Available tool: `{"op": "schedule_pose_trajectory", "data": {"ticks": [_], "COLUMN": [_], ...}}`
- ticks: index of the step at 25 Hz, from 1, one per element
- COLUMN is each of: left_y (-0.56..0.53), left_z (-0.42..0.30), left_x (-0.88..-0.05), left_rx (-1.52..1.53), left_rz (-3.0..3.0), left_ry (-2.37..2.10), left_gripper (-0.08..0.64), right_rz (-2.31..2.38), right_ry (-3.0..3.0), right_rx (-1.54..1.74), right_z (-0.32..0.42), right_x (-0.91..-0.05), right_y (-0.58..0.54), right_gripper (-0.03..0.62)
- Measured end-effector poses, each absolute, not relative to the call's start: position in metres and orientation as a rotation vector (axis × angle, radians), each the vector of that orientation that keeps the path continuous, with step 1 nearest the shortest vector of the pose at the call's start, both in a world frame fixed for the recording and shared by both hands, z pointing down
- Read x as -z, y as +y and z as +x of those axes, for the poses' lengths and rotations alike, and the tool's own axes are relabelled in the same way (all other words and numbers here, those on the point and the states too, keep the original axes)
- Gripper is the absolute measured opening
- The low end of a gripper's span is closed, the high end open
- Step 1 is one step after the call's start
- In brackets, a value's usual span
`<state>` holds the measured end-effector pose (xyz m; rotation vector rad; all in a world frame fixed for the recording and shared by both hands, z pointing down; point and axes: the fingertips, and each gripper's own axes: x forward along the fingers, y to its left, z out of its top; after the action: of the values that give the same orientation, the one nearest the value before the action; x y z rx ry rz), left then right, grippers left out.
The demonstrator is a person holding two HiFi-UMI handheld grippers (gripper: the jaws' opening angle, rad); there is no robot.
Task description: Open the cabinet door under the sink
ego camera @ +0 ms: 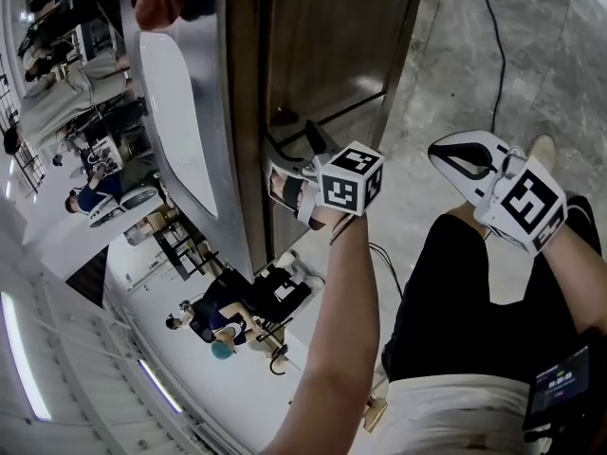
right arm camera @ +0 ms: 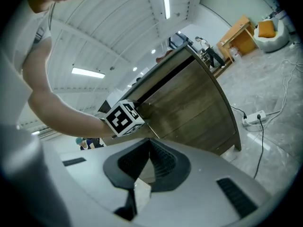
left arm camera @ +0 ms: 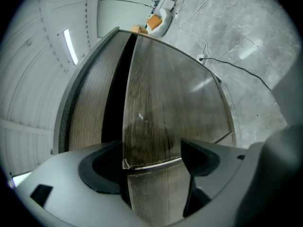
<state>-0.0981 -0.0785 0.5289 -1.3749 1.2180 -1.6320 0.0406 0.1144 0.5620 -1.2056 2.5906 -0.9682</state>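
Note:
The dark wooden cabinet door (ego camera: pixel 332 45) hangs under the white sink (ego camera: pixel 175 102) and stands ajar. In the left gripper view a black gap (left arm camera: pixel 113 93) shows beside the door (left arm camera: pixel 170 103). My left gripper (ego camera: pixel 294 150) is at the door's free edge. Its jaws stand wide open, and the door's edge and corner lie between them (left arm camera: pixel 151 162) without the pads pressing on it. My right gripper (ego camera: pixel 455 159) hangs off to the right over the floor, away from the cabinet. It is shut with nothing in it (right arm camera: pixel 150 150) and faces the cabinet (right arm camera: pixel 189 108) and the left gripper's marker cube (right arm camera: pixel 124 117).
A black cable (ego camera: pixel 498 55) runs over the grey stone floor beside the cabinet, and a white power strip (right arm camera: pixel 258 118) lies beyond its corner. The person's legs in black shorts (ego camera: pixel 474 292) are below the grippers. A wooden desk (right arm camera: pixel 239 39) stands far off.

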Motion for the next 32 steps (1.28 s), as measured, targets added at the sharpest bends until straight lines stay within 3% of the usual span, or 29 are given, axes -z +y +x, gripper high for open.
{"op": "schedule_pose_trajectory", "data": {"ticks": [14, 15, 18, 32], "left_y": [-0.062, -0.061, -0.057, -0.04], "left_z": [-0.095, -0.094, -0.096, -0.074], "left_x": [-0.525, -0.522, -0.513, -0.517], "left_rx": [1.727, 1.723, 1.712, 1.736], "left_rz": [-1.594, -1.61, -1.634, -1.932], "left_ry": [1.137, 1.143, 1.131, 1.06], "left_gripper": [0.379, 0.369, 0.247, 0.224], "right_rz": [-1.309, -1.308, -1.309, -1.308], "right_ry": [2.481, 2.48, 2.475, 2.482], "right_rx": [1.071, 1.079, 1.108, 1.168], "right_z": [0.064, 0.062, 0.056, 0.047], "right_x": [-0.551, -0.549, -0.546, -0.547], "right_y": [0.126, 0.127, 0.132, 0.129], "right_gripper": [0.014, 0.014, 0.014, 0.014]}}
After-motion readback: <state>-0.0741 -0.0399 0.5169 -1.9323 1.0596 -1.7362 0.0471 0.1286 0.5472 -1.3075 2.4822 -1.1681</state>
